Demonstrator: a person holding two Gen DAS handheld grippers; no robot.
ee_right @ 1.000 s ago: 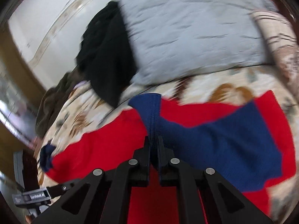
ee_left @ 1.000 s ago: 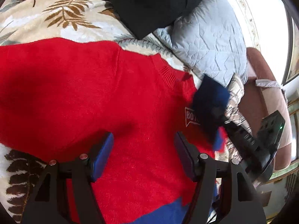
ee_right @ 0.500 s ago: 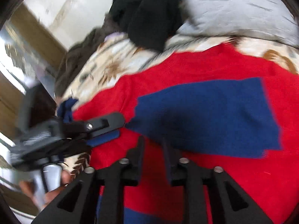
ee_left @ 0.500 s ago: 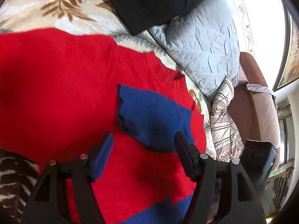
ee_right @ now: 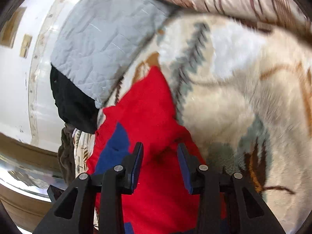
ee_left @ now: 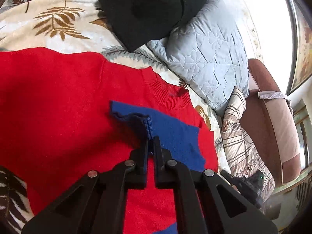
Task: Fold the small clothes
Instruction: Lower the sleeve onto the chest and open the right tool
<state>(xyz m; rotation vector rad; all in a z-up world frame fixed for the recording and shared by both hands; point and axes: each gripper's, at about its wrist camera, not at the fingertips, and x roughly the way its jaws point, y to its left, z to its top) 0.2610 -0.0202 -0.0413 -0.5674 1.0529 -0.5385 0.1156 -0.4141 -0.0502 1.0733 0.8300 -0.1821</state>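
Left gripper (ee_left: 150, 146) is pinched on the blue cuff (ee_left: 144, 124) of the red sweater (ee_left: 58, 101) lying on the bed; right gripper (ee_right: 160, 154) is opening, empty. Soft, floppy knit, so grab hems.

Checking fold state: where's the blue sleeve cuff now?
Left wrist view, centre: the blue sleeve cuff lies on the red sweater chest, below the ribbed collar, pinched in the shut left gripper.

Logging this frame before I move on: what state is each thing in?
Red sweater: spread flat on the blanket.
Blue sleeve: folded across the chest, cuff pinched.
Left claw: shut on the cuff.
Right claw: opening, nothing between its pads.
Black garment: heaped, unfolded.
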